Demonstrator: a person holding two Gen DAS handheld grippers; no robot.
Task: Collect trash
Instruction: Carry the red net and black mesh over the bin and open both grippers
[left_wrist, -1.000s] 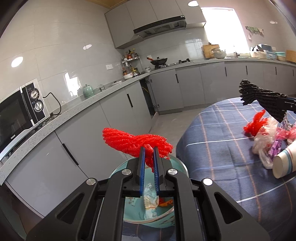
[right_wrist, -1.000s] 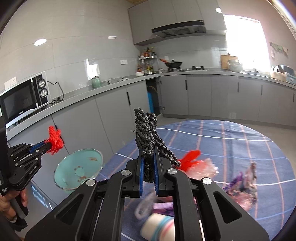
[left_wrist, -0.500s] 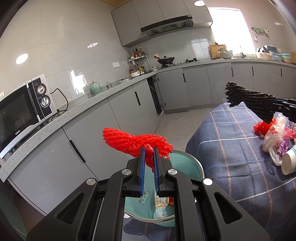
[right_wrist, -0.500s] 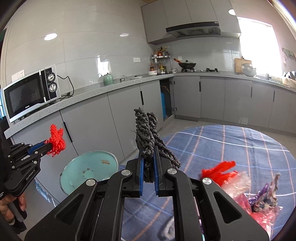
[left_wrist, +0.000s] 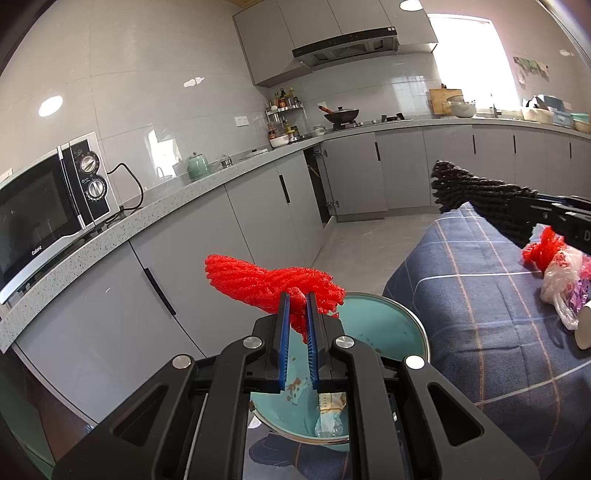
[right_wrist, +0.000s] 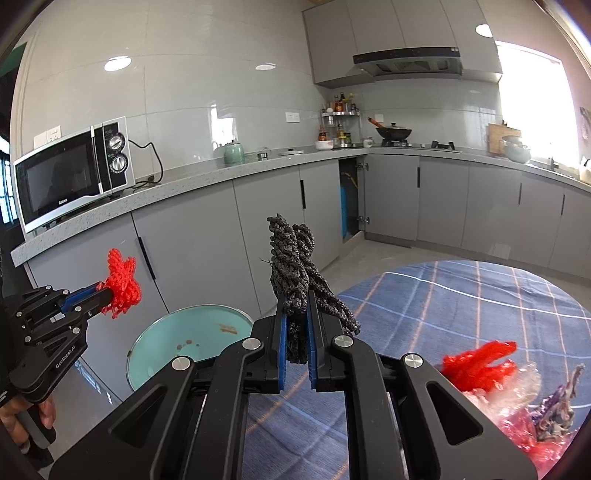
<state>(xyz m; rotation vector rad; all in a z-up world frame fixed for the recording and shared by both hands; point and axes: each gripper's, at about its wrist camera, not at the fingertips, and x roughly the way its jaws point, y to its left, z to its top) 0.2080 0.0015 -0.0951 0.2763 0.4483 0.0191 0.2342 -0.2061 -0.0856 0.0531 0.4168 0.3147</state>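
Note:
My left gripper (left_wrist: 296, 295) is shut on a red foam net (left_wrist: 266, 282), held over the near rim of a teal bin (left_wrist: 384, 332) that stands on the floor beside the table. A wrapper (left_wrist: 328, 413) lies in the bin. My right gripper (right_wrist: 296, 295) is shut on a black foam net (right_wrist: 291, 258) that sticks up above the table's left edge. In the right wrist view the left gripper (right_wrist: 101, 291) with its red foam net (right_wrist: 122, 280) hangs to the left of the bin (right_wrist: 166, 354). From the left wrist view, the black foam net (left_wrist: 476, 195) shows at the right.
A round table with a blue checked cloth (right_wrist: 461, 295) carries more trash: a red net (right_wrist: 476, 362), crumpled plastic bags (left_wrist: 561, 280) and a paper cup (left_wrist: 585, 328). Grey cabinets and a counter with a microwave (right_wrist: 74, 173) run behind the bin. A hand (right_wrist: 22, 424) grips the left tool.
Both grippers have shifted leftward, away from the trash pile and toward the bin; the right one moved farther. The bin now sits closer under the left gripper. Both nets stay gripped.

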